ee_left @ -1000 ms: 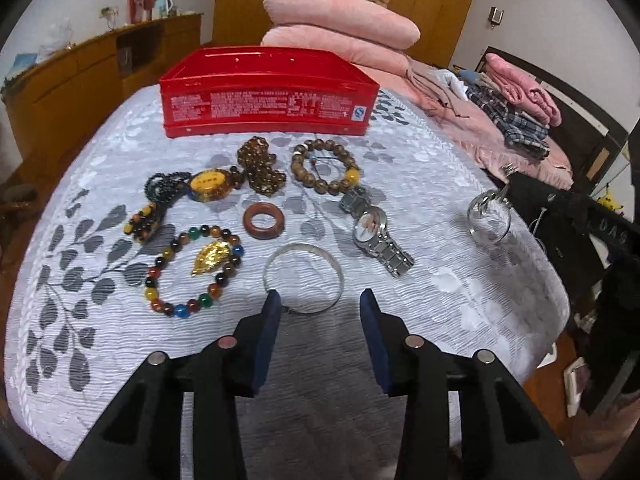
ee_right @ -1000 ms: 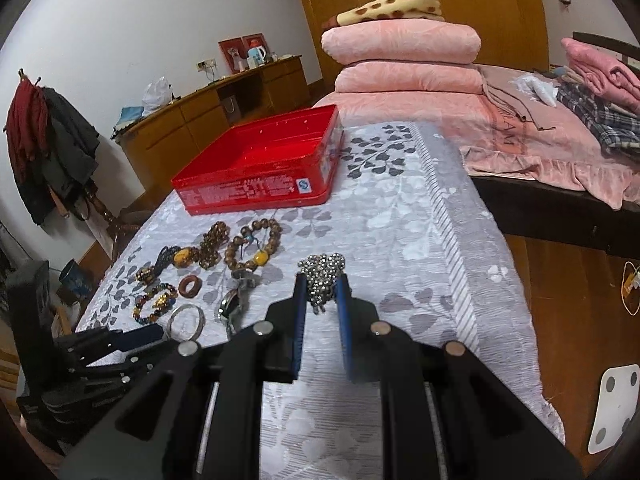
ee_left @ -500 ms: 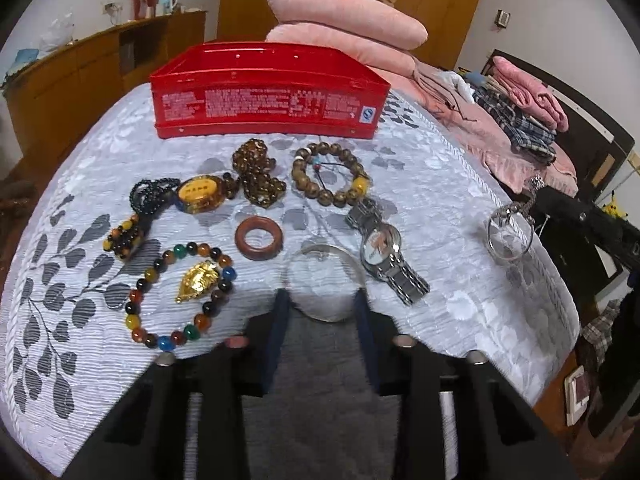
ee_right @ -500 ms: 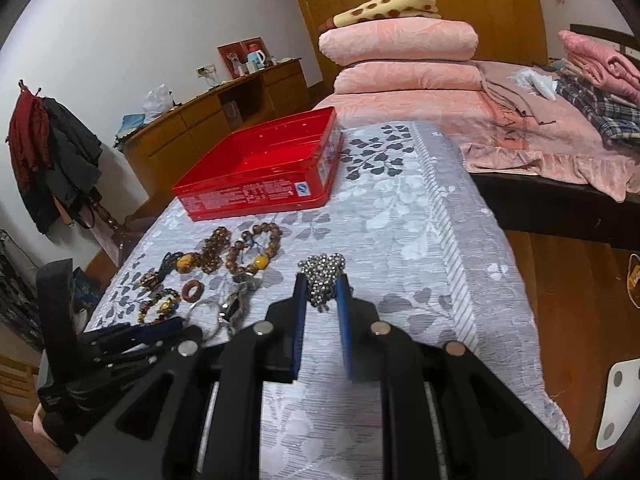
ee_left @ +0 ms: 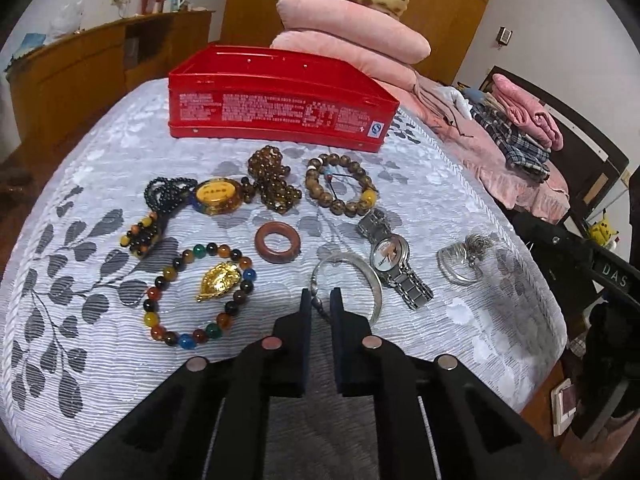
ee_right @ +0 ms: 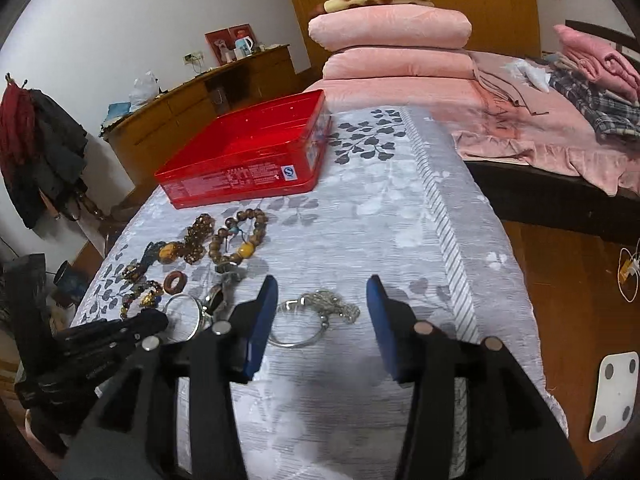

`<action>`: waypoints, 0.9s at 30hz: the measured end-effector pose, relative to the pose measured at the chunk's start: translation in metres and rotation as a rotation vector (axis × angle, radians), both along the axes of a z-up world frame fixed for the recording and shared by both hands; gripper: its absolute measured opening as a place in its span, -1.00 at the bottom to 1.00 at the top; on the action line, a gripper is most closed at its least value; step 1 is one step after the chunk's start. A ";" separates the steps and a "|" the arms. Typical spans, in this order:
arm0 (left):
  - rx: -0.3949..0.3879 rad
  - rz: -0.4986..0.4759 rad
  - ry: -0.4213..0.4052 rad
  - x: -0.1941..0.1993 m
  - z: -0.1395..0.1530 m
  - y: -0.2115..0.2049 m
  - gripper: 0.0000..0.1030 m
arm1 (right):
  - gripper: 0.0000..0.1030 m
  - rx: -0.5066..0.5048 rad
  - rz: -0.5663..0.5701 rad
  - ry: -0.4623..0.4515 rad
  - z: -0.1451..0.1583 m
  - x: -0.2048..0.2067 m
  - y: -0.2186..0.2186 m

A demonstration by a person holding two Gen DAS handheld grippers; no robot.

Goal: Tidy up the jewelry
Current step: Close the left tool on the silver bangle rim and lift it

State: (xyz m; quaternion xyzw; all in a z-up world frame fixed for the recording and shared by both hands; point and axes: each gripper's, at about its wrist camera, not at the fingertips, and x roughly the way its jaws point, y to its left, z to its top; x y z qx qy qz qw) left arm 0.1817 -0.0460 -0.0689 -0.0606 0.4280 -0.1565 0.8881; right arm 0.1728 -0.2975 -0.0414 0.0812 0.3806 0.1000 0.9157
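My left gripper [ee_left: 321, 300] is shut on the near rim of a silver bangle [ee_left: 362, 268] that lies on the grey leaf-patterned cloth. My right gripper [ee_right: 322, 300] is open, and a silver bead bracelet with a ring [ee_right: 316, 312] lies on the cloth between its fingers. A red open tin [ee_left: 280, 100] stands at the back; it also shows in the right wrist view [ee_right: 248, 152]. A silver watch [ee_left: 394, 264], a brown ring [ee_left: 277, 243], a multicolour bead bracelet with a gold leaf [ee_left: 200, 292] and wooden bead bracelets [ee_left: 340, 192] lie in front of it.
A yellow pendant on black beads [ee_left: 216, 196] and a brown bead cluster [ee_left: 272, 180] lie near the tin. The silver bead bracelet [ee_left: 464, 260] lies near the cloth's right edge. Pink pillows [ee_left: 352, 36] are stacked behind. The table edge drops to wooden floor [ee_right: 580, 280] on the right.
My left gripper moved forward and closed on the silver bangle. My right gripper opened and let the silver bead bracelet down onto the cloth.
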 end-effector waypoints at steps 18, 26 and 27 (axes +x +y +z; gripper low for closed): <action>0.054 -0.069 -0.007 0.002 -0.005 -0.022 -0.50 | -0.70 0.000 0.042 0.151 -0.051 0.032 0.000; 0.038 -0.039 -0.005 0.006 -0.005 -0.015 -0.80 | -0.81 0.079 0.085 0.040 -0.020 0.016 -0.005; 0.032 -0.036 -0.007 0.006 -0.004 -0.013 -0.81 | -0.81 0.093 0.096 0.016 -0.013 0.012 -0.005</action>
